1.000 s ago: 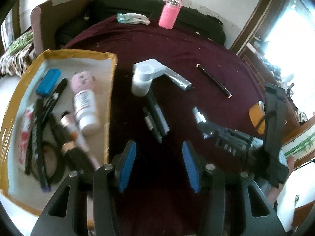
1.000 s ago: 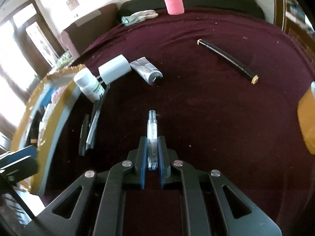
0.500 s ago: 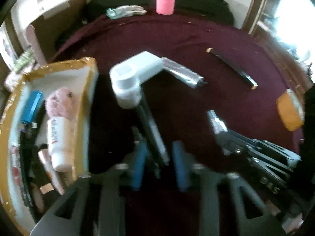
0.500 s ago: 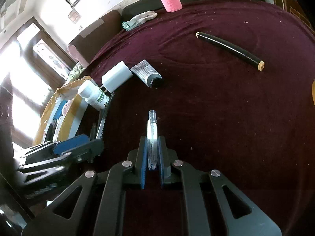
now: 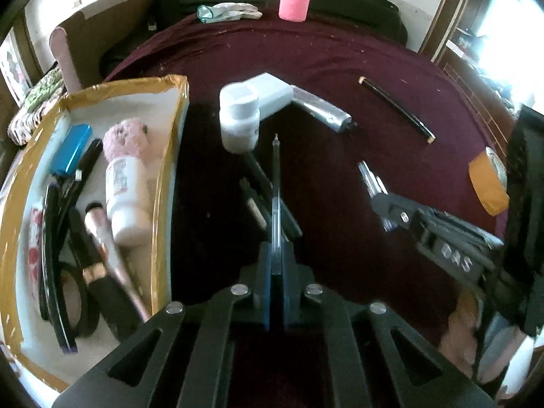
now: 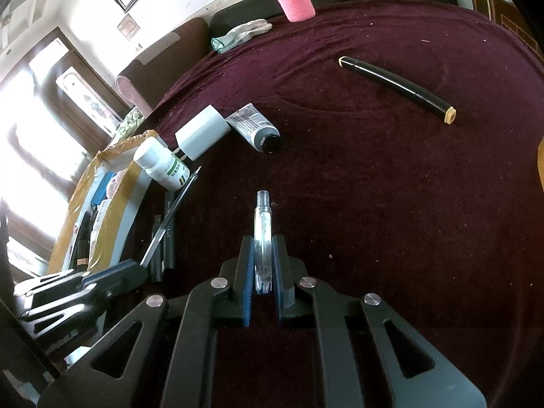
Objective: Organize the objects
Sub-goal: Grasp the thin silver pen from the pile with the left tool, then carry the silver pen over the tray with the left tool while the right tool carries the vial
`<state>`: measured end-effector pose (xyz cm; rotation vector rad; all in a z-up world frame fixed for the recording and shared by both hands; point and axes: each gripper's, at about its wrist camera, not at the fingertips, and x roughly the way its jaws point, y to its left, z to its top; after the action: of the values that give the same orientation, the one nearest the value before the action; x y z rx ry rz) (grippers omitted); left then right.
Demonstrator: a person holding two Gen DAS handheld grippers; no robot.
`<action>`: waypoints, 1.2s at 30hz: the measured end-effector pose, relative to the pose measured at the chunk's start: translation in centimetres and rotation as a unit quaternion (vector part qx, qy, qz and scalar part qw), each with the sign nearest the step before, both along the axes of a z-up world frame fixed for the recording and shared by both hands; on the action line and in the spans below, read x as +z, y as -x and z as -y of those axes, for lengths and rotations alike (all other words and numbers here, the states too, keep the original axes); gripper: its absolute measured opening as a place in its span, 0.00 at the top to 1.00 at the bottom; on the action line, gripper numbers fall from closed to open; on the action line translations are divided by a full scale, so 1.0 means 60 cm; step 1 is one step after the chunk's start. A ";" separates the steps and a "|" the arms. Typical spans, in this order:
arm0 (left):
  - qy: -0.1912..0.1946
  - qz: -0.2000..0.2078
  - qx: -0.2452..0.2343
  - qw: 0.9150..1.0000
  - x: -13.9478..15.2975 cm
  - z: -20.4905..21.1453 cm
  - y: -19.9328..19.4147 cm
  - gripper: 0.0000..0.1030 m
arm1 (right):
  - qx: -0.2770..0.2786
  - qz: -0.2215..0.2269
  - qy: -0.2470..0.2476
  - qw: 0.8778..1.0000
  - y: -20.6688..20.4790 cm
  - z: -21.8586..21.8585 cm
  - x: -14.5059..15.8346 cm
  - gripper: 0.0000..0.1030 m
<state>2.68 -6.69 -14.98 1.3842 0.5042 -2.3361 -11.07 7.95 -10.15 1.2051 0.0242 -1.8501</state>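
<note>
My left gripper (image 5: 276,261) is closed on a thin pen refill (image 5: 275,183), my right gripper (image 6: 262,272) on the clear pen barrel (image 6: 262,231). Next, I think, carry the refill to the box (image 5: 170,176) at nine o'clock.

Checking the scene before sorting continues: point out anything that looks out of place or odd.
The pen is in two pieces: the left gripper pinches the thin refill, the right gripper the clear barrel. A white charger rests tilted against the white pill bottle.
</note>
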 end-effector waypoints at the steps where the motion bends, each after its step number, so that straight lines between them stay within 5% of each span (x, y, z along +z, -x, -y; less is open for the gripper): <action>1: -0.007 0.001 -0.006 1.000 0.001 -0.005 -0.006 0.97 | 0.000 0.000 0.000 1.000 0.001 0.000 0.000 0.92; 12: -0.028 0.042 -0.060 0.997 -0.007 -0.076 -0.053 0.97 | 0.000 0.000 0.000 1.000 0.002 -0.002 0.000 0.92; 17: -0.033 0.031 -0.065 0.997 -0.005 -0.072 -0.042 0.93 | 0.000 0.000 0.000 1.000 0.002 -0.002 0.000 0.92; 30: 0.028 0.045 -0.076 0.996 -0.030 -0.064 0.030 0.89 | 0.000 0.001 0.000 1.000 0.002 -0.003 0.000 0.92; 36: 0.011 0.026 -0.053 0.998 -0.022 -0.045 0.014 0.97 | 0.001 -0.003 -0.002 1.000 0.001 -0.001 0.000 0.92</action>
<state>1.83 -3.99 -16.32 1.4902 0.3996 -2.3737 -11.13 7.99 -10.13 1.2020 0.0322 -1.8518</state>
